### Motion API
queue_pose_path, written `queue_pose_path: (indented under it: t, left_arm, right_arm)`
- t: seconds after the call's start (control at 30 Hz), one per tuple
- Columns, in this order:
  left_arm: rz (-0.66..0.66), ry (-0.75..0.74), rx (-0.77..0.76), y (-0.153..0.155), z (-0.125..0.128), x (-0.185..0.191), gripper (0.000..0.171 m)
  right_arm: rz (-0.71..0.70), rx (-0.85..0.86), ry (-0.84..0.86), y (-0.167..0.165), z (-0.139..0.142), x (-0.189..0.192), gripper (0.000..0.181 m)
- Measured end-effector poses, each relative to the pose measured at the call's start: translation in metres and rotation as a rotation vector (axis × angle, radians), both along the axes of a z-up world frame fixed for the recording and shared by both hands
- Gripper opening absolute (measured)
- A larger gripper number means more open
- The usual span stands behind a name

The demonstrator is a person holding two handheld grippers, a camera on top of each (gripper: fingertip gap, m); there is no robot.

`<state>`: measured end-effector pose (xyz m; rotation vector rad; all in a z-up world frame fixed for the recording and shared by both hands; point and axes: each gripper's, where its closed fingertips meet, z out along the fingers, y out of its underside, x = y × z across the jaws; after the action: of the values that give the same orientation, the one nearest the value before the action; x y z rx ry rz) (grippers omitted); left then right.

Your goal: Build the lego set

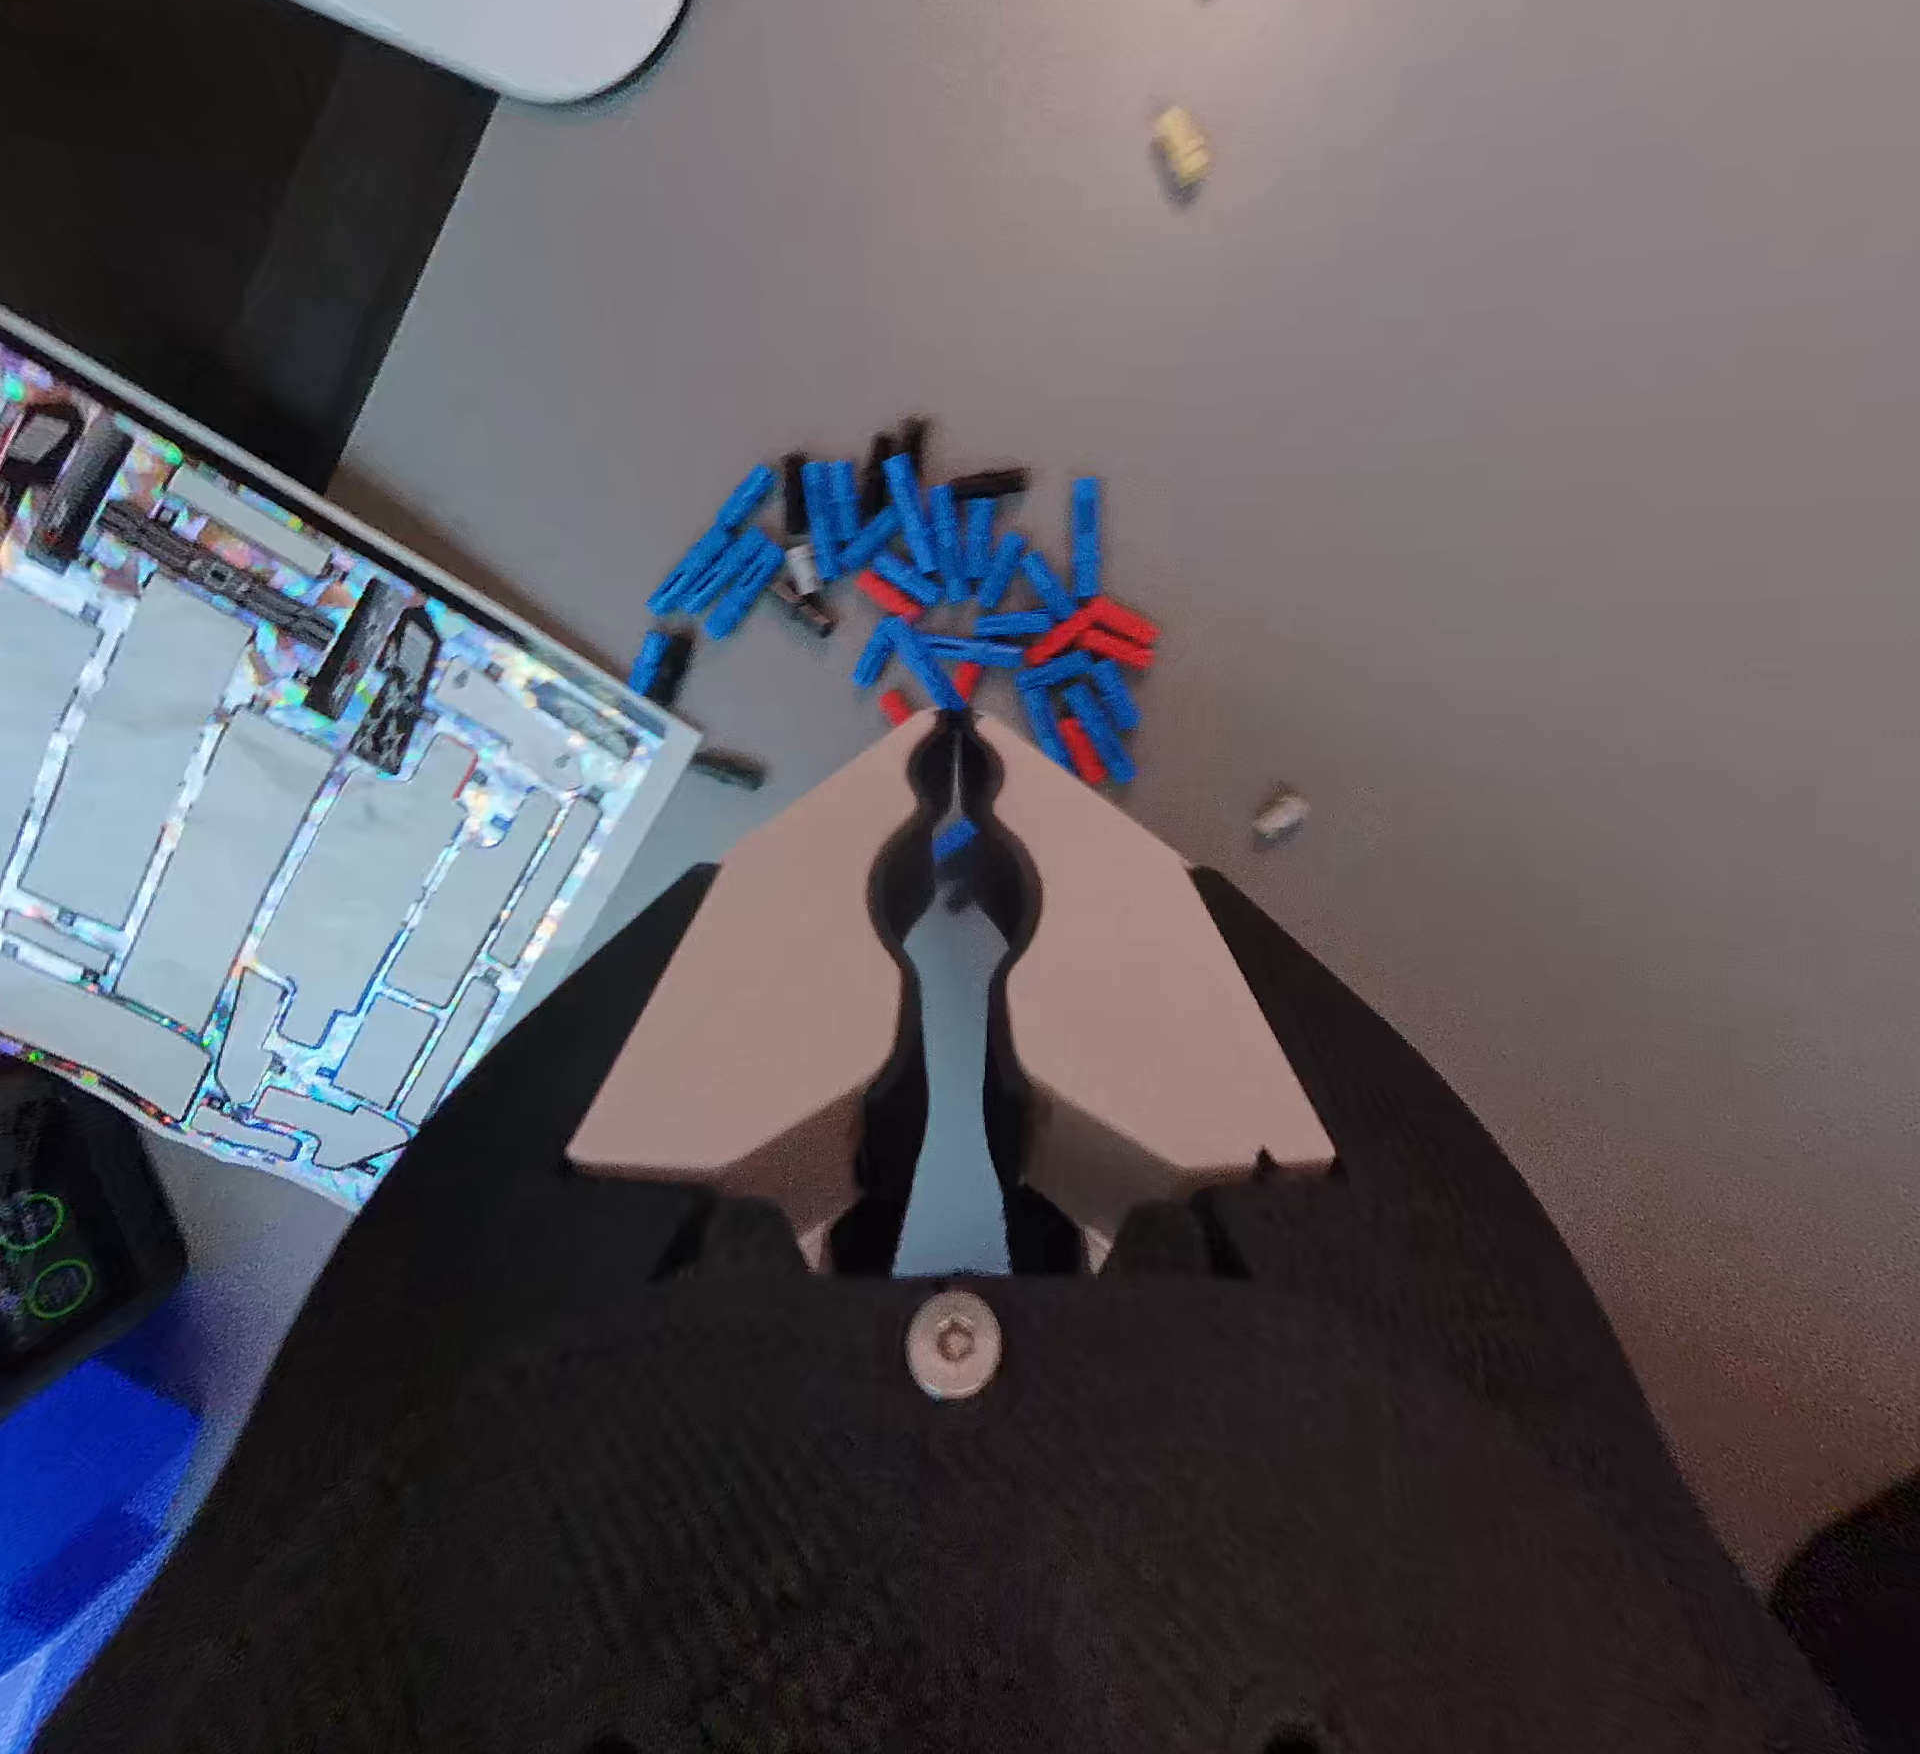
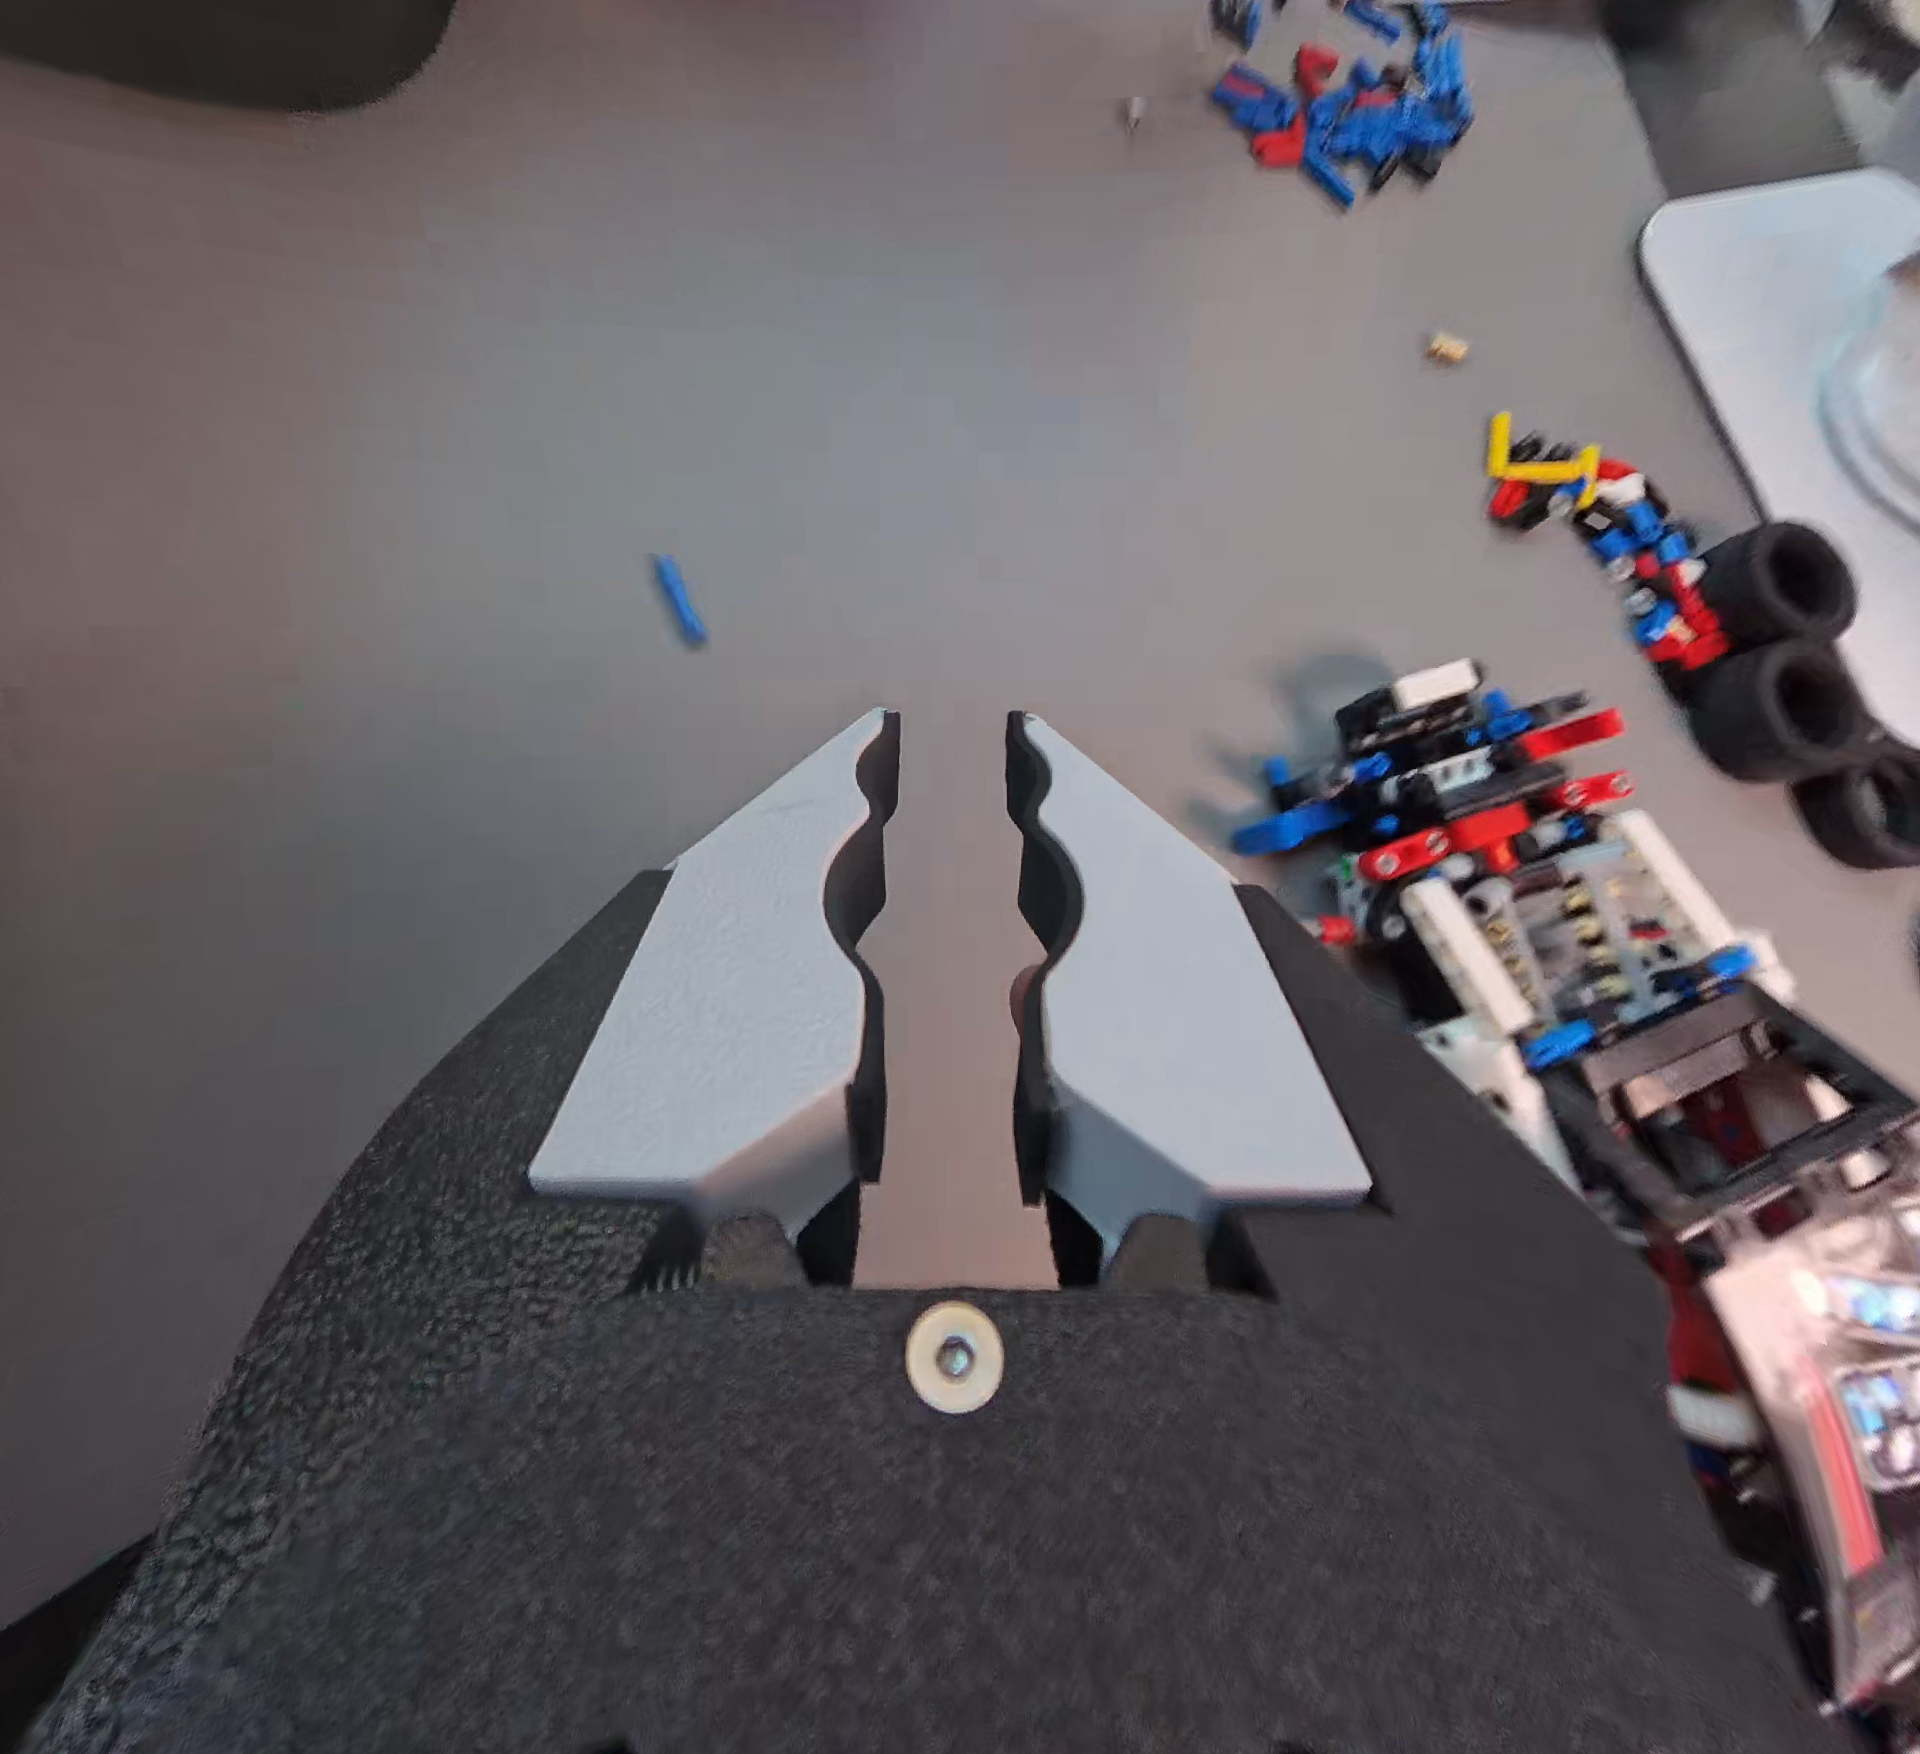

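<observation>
The left gripper (image 1: 954, 717), its fingertips pressed together, pinches a small blue plastic pin (image 1: 953, 840) just beside a heap of blue, red and black pins (image 1: 914, 592) on the grey table (image 1: 1455, 457). Only the right wrist view shows the right gripper (image 2: 953, 717), jaws apart and empty, a lone blue pin (image 2: 680, 600), and the partly built lego car chassis (image 2: 1507, 894) beside black rubber tyres (image 2: 1782, 644).

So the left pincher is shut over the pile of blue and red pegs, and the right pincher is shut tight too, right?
Not quite. The right gripper is open: the right wrist view shows a clear gap between its fingers, with bare table showing through. The rest holds: in the left wrist view the left gripper is shut at the pile of blue and red pegs.
</observation>
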<state>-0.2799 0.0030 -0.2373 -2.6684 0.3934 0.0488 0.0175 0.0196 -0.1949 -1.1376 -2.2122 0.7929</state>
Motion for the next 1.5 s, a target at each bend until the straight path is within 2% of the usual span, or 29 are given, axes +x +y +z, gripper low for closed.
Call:
queue_pose_path:
  t: [0.1,0.2,0.3,0.4,0.5,0.63,0.73,0.83,0.93,1.07,1.2,1.3,1.43,1.5]
  left_arm:
    - [-0.140,-0.072,0.098,-0.012,0.029,0.074,0.000]
    - [-0.198,-0.067,0.130,-0.029,0.027,0.124,0.000]
    - [-0.157,-0.158,0.165,-0.041,0.019,0.153,0.000]
    - [-0.077,-0.211,0.234,-0.048,0.014,0.165,0.000]
    - [0.013,-0.264,0.310,-0.055,0.012,0.172,0.000]
    - [0.132,-0.222,0.373,-0.070,0.009,0.155,0.006]
    - [0.197,-0.241,0.400,-0.075,0.010,0.141,0.009]
    - [0.220,-0.252,0.408,-0.072,0.008,0.134,0.012]
    - [0.213,-0.227,0.409,-0.067,0.003,0.132,0.014]
    - [0.199,-0.207,0.409,-0.064,-0.001,0.130,0.015]
    - [0.193,-0.184,0.427,-0.061,0.001,0.128,0.015]
    - [0.191,-0.132,0.401,-0.064,-0.001,0.122,0.019]
    - [0.150,-0.025,0.257,-0.091,-0.013,0.113,0.021]
    - [0.123,-0.049,0.221,-0.100,-0.015,0.119,0.022]
  right_arm:
    - [0.078,0.027,0.061,0.001,0.013,-0.045,0.018]
    - [0.156,0.055,0.040,0.002,0.002,-0.100,0.018]
    - [0.210,0.066,0.005,0.003,-0.017,-0.157,0.019]
    - [0.246,0.105,-0.008,0.007,-0.035,-0.208,0.019]
    - [0.272,0.084,-0.050,0.008,-0.047,-0.242,0.019]
    - [0.312,0.095,-0.143,0.010,-0.063,-0.263,0.018]
    - [0.338,0.059,-0.188,0.005,-0.066,-0.266,0.002]
    - [0.361,0.085,-0.214,0.006,-0.065,-0.258,0.002]
    - [0.393,0.017,-0.185,-0.004,-0.042,-0.229,0.001]
    - [0.498,0.045,-0.265,-0.013,-0.026,-0.131,0.002]
    - [0.506,0.114,-0.372,-0.010,-0.043,-0.033,0.002]
    - [0.435,0.117,-0.417,-0.002,-0.056,0.016,0.002]
    - [0.325,0.116,-0.386,0.010,-0.066,0.036,0.002]
    - [0.294,0.126,-0.389,0.014,-0.068,0.034,0.003]
